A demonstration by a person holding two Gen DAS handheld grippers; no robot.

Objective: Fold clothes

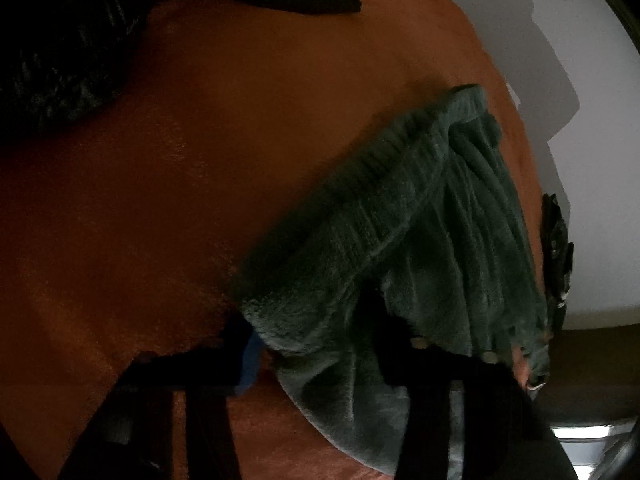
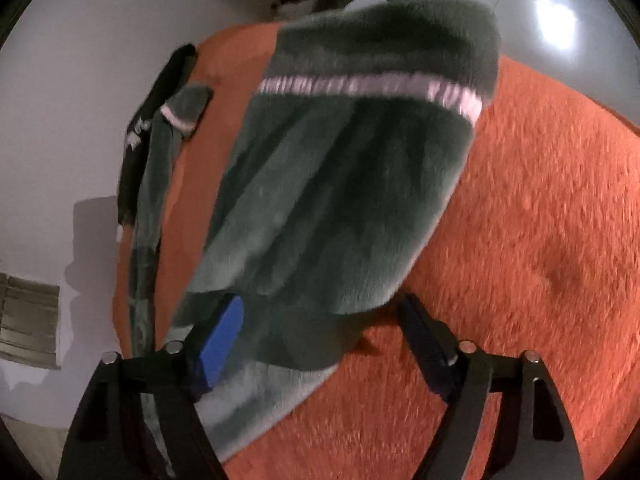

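The right gripper (image 2: 320, 332) is seen with its jaws spread wide, the blue-padded finger (image 2: 222, 340) lying against the grey-green fleece garment with a pink printed band (image 2: 332, 184); nothing is clamped. The left gripper (image 1: 312, 344) is largely covered by the same garment's ribbed hem (image 1: 360, 208), so its state cannot be told. The garment is draped partly doubled over the orange textured bedspread (image 2: 520, 240), near the edge beside the white wall (image 2: 60, 100), where a dark patterned garment (image 2: 140, 132) also lies. With no confirmed hold, the raised fleece layer could slump and unfold. A loose sleeve (image 2: 184, 108) near that edge could be dragged off.
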